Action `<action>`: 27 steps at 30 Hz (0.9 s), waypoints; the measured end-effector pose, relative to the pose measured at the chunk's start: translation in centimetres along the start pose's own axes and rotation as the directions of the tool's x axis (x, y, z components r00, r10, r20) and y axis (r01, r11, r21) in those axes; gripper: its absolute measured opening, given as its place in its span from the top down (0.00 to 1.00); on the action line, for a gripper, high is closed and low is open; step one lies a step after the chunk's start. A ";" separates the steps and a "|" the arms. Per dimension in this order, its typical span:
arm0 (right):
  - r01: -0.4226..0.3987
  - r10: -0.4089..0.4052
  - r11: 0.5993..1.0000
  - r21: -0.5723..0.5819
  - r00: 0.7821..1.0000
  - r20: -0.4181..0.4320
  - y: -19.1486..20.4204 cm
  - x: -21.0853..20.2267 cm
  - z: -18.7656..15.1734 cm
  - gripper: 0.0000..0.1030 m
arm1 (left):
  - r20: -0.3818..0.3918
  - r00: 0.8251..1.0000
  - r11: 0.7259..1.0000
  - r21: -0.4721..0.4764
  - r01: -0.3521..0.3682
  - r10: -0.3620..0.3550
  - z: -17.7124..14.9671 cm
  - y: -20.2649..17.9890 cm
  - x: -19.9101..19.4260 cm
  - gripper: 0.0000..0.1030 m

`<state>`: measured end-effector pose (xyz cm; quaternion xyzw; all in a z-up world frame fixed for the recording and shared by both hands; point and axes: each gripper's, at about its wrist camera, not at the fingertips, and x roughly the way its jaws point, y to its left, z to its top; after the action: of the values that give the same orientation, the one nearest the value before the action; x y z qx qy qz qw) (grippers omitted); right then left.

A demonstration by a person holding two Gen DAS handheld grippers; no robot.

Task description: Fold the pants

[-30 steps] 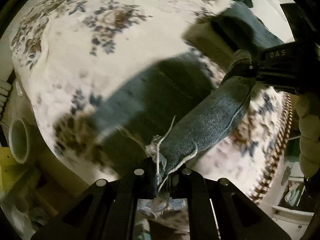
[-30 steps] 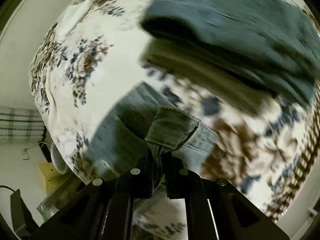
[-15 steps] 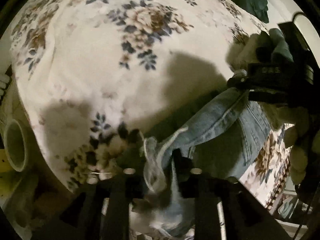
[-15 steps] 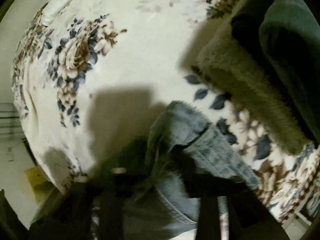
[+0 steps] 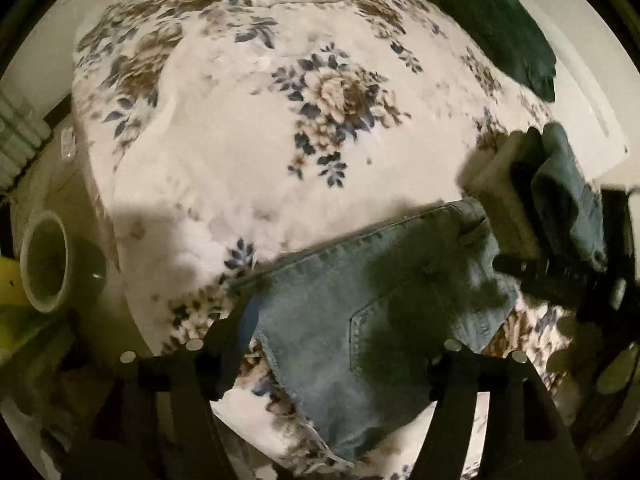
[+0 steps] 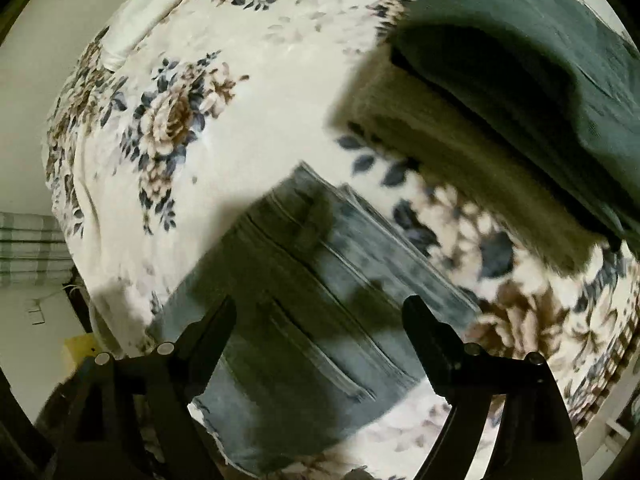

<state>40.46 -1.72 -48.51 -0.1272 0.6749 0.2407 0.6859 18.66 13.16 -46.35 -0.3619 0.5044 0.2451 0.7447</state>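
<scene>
Left wrist view: folded light-blue denim pants (image 5: 372, 304) lie flat on the cream bed cover printed with blue-and-brown flowers (image 5: 240, 152). Long axis runs from lower centre up toward the right, the waistband end with a belt loop pointing at the upper right. A stitched back pocket faces up near mid-frame. Left gripper (image 5: 328, 344) has its fingers spread wide, holding nothing — the pants sit between the two black fingers (image 5: 224, 344), frayed hem edge nearest the camera. Contact between fingertips and denim: cannot tell. At the far right the right gripper (image 5: 560, 276) shows as a dark, blurred body just beside the waistband corner.

Right wrist view: same pants (image 6: 304, 308), here running from lower left up toward centre, stacked layer edges visible along their right side. Right gripper (image 6: 320, 320) fingers also stand wide apart, empty, the denim spanning the gap between them and extending past the tips.

Beyond the waistband end — a folded olive-tan fuzzy garment (image 6: 460, 160) with a dark green folded garment (image 6: 520, 52) lying on top of it, close to the pants but apart. Image is motion-blurred on this side.
</scene>
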 end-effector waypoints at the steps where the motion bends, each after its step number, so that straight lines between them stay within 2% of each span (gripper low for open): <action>1: -0.007 0.007 1.000 0.008 1.000 -0.003 -0.5 0.0 -0.3 0.15 | -0.001 1.000 1.000 -0.020 -0.001 0.001 -0.6 0.0 0.0 0.37; 5: -0.022 0.024 0.999 0.042 0.999 -0.034 -3.6 0.7 -2.4 0.15 | -0.074 0.996 0.990 -0.135 0.033 -0.044 -4.1 -0.2 1.5 0.37; 8: -0.046 0.049 0.998 0.052 0.998 -0.050 -5.9 1.7 -4.0 0.15 | -0.122 0.985 0.952 -0.293 0.084 -0.125 -7.7 0.4 2.9 0.37; 11: -0.104 0.109 0.991 0.086 0.992 -0.056 -8.2 3.3 -5.3 0.15 | -0.129 0.962 0.850 -0.506 0.146 -0.242 -11.5 1.8 4.4 0.37; 13: -0.147 0.154 0.983 0.112 0.987 -0.052 -9.3 4.2 -5.7 0.15 | -0.124 0.947 0.777 -0.608 0.163 -0.295 -14.0 2.2 5.5 0.37; 14: -0.176 0.184 0.976 0.130 0.982 -0.052 -9.8 4.8 -5.8 0.15 | -0.130 0.939 0.753 -0.636 0.168 -0.318 -15.0 2.2 6.1 0.37; 15: -0.208 0.217 0.967 0.145 0.975 -0.047 -10.4 5.3 -6.0 0.15 | -0.144 0.936 0.744 -0.649 0.156 -0.321 -15.8 2.1 6.7 0.37; 19: -0.283 0.292 0.948 0.146 0.956 -0.041 -11.4 6.7 -6.1 0.15 | -0.115 0.919 0.666 -0.723 0.183 -0.376 -18.2 1.6 8.2 0.37; 21: -0.297 0.306 0.945 0.140 0.951 -0.047 -11.5 7.3 -5.9 0.15 | -0.101 0.917 0.643 -0.742 0.188 -0.386 -18.7 1.2 8.3 0.37; 22: -0.299 0.308 0.945 0.132 0.950 -0.049 -11.6 7.5 -5.9 0.15 | -0.089 0.912 0.617 -0.762 0.196 -0.400 -19.1 1.2 8.2 0.37; 25: -0.299 0.307 0.947 0.114 0.949 -0.064 -11.3 8.0 -5.8 0.15 | -0.028 0.898 0.503 -0.836 0.221 -0.440 -20.5 1.6 7.2 0.37; 27: -0.303 0.310 0.948 0.099 0.948 -0.071 -11.1 8.1 -5.6 0.15 | 0.035 0.893 0.415 -0.876 0.243 -0.450 -21.9 2.0 6.1 0.37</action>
<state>40.97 -12.69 -58.47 -0.0008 0.7250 0.3090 0.6155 6.92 -2.82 -57.61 -0.8039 0.3006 0.2645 0.4399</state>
